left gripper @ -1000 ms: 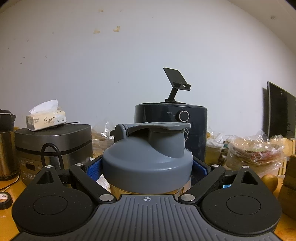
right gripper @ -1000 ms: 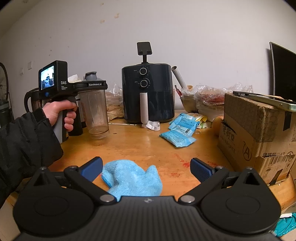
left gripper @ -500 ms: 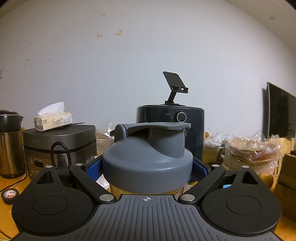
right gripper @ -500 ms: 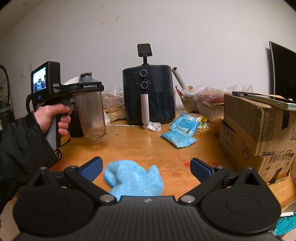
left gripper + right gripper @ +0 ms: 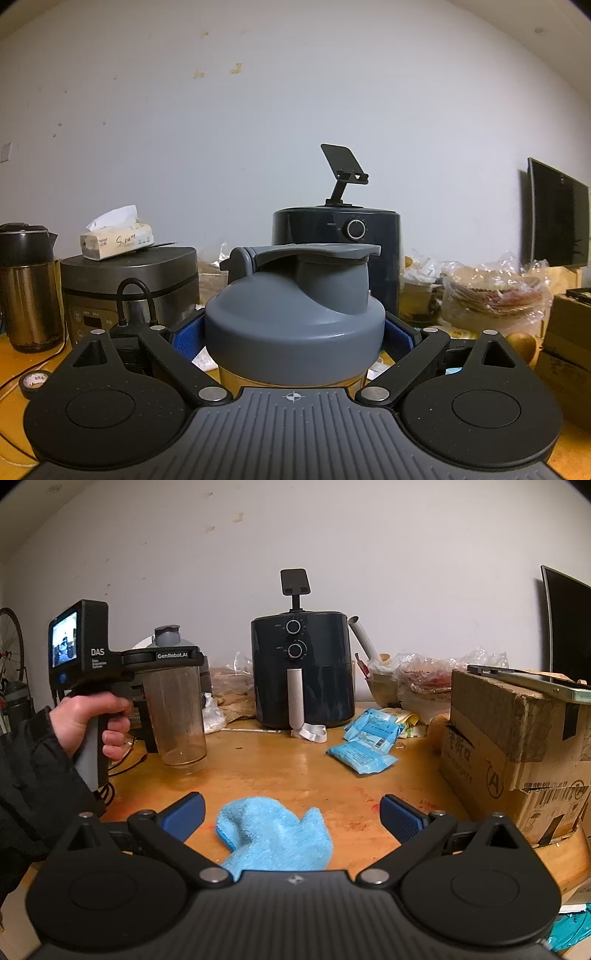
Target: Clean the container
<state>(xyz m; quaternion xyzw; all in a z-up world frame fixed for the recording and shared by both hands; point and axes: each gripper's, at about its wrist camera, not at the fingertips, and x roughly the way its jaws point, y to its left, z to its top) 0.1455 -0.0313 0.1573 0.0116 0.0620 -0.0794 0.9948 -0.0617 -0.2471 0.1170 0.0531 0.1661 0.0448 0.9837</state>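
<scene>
Cluttered wooden table [image 5: 280, 771]: my left gripper [image 5: 293, 330] clamps the lidded shaker bottle [image 5: 176, 709] above its left edge for wiping, while my right gripper [image 5: 291, 812] hangs spread over the blue cloth [image 5: 275, 836] near the front edge.

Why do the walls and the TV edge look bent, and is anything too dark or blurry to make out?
Left wrist view: the fisheye lens bows the TV edge; the bottle lid is sharp, the light dim and warm. Right wrist view: the corners go black, the cardboard box bulges, and the blue cloth and clear bottle are evenly lit; no glare.
</scene>
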